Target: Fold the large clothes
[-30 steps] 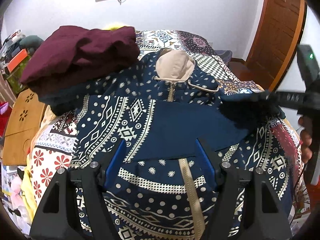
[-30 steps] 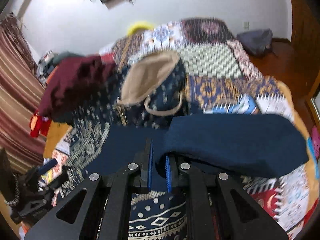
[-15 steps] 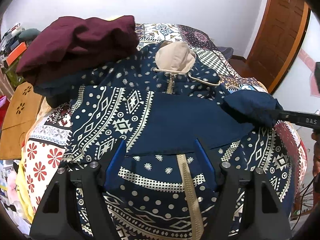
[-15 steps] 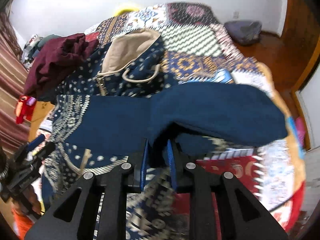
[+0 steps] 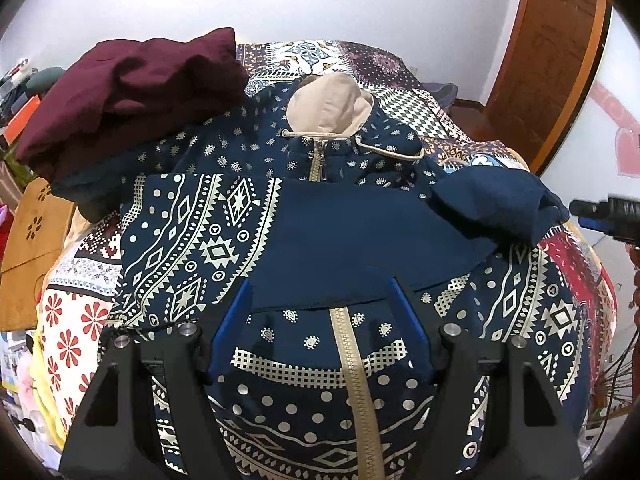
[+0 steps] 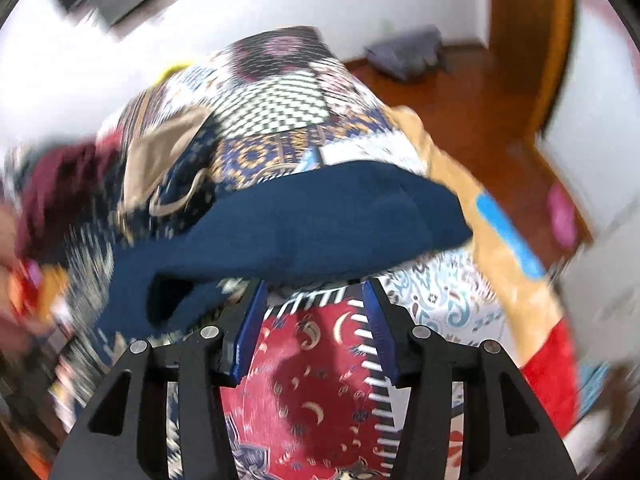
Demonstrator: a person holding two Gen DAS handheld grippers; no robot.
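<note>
A navy patterned zip hoodie (image 5: 224,236) with a beige-lined hood (image 5: 328,106) lies spread face up on the bed. Its plain navy sleeve (image 5: 368,236) is folded across the chest and bunches at the right shoulder (image 5: 496,200). My left gripper (image 5: 324,312) is open and empty, hovering over the hoodie's lower front by the zip. My right gripper (image 6: 314,304) is open and empty just below the bunched sleeve (image 6: 320,220). It also shows at the right edge of the left wrist view (image 5: 600,216).
A maroon garment (image 5: 132,84) is piled at the hoodie's left shoulder. A patchwork bedspread (image 5: 404,108) covers the bed. A wooden stool (image 5: 32,240) stands at left. A wooden door (image 5: 560,60) and wooden floor (image 6: 460,100) lie to the right. The right wrist view is motion-blurred.
My right gripper carried the sleeve end outward to the right, then opened and let it go. The sleeve now rests bunched at the right shoulder. My left gripper stayed open, rising slightly.
</note>
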